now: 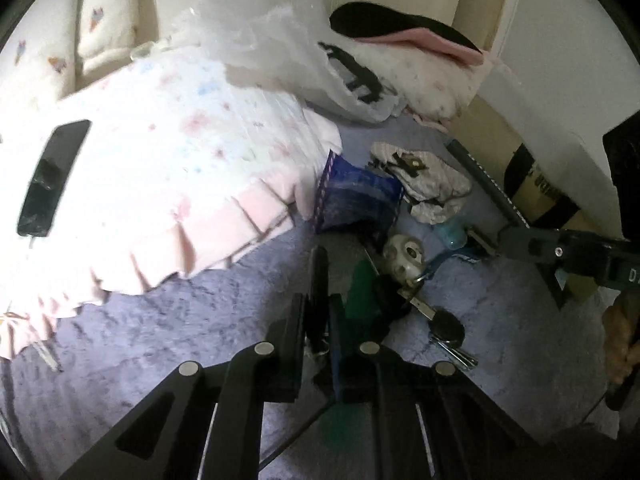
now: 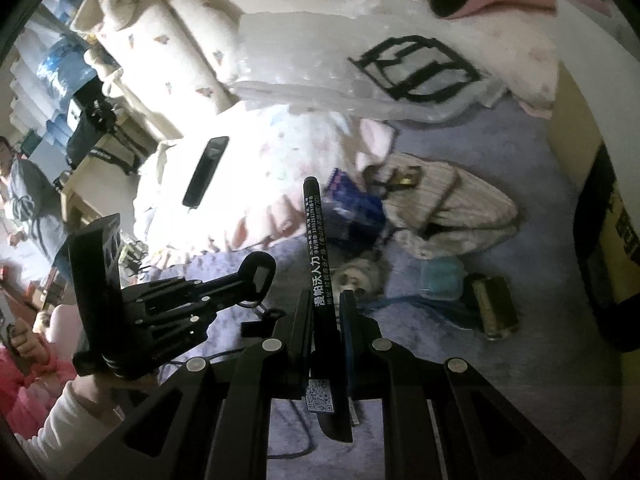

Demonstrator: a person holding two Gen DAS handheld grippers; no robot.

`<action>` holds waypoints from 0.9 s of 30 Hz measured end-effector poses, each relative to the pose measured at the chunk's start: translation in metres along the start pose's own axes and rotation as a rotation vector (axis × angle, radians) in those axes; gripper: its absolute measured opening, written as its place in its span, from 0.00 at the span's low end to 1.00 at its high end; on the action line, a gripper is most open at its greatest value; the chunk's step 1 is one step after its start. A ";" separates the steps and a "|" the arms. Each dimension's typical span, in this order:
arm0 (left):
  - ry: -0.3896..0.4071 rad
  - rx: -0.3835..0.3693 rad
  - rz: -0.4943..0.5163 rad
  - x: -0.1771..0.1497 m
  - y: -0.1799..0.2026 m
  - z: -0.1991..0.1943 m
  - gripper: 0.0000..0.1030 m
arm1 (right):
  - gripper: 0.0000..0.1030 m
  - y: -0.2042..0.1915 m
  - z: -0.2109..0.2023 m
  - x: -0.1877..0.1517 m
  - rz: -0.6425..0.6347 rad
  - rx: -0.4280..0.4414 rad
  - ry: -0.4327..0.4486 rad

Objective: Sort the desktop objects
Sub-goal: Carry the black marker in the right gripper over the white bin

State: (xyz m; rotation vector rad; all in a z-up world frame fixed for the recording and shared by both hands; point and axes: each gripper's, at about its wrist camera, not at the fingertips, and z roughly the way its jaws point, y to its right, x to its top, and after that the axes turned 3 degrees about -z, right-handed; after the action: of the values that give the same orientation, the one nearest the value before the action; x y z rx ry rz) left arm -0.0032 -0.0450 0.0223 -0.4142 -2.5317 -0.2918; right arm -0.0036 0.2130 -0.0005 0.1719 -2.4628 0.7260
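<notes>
The pen [image 2: 316,264] is off the bed [image 2: 520,360], over its middle. I grip it low on the barrel, so most of it sticks out ahead; I judge it could swivel or slide out, or its tip could snag the pouch [image 2: 356,204] if I swing carelessly. My right gripper [image 2: 326,299] is pressed together on the pen, and my left gripper [image 1: 318,308], close beside it, is nearly closed, pinching a dark slim thing [image 1: 319,276] I cannot identify.
</notes>
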 end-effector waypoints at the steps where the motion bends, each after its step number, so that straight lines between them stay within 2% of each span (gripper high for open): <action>1: 0.003 0.003 0.000 -0.003 -0.001 -0.007 0.09 | 0.13 -0.003 -0.002 0.001 -0.007 -0.003 0.003; 3: 0.020 0.006 0.002 -0.005 0.002 -0.018 0.09 | 0.13 -0.009 -0.009 0.002 -0.019 0.004 0.017; 6: 0.045 0.011 0.006 0.001 0.003 -0.012 0.09 | 0.13 -0.012 -0.021 0.004 -0.016 0.029 0.054; 11: 0.077 -0.007 0.018 0.029 0.022 -0.022 0.09 | 0.13 -0.013 -0.039 0.008 0.011 0.051 0.096; 18: 0.170 -0.016 0.031 0.066 0.044 -0.053 0.09 | 0.13 -0.014 -0.061 0.018 0.041 0.095 0.120; 21: 0.180 -0.013 0.068 0.078 0.058 -0.057 0.09 | 0.13 -0.015 -0.075 0.022 0.060 0.094 0.135; 27: 0.197 -0.054 0.103 0.104 0.090 -0.057 0.09 | 0.13 -0.013 -0.097 0.032 0.103 0.074 0.164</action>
State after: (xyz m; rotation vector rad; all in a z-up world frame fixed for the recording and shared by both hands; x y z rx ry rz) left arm -0.0270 0.0462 0.1382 -0.5089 -2.3059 -0.3446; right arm 0.0199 0.2544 0.0905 0.0128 -2.3031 0.8415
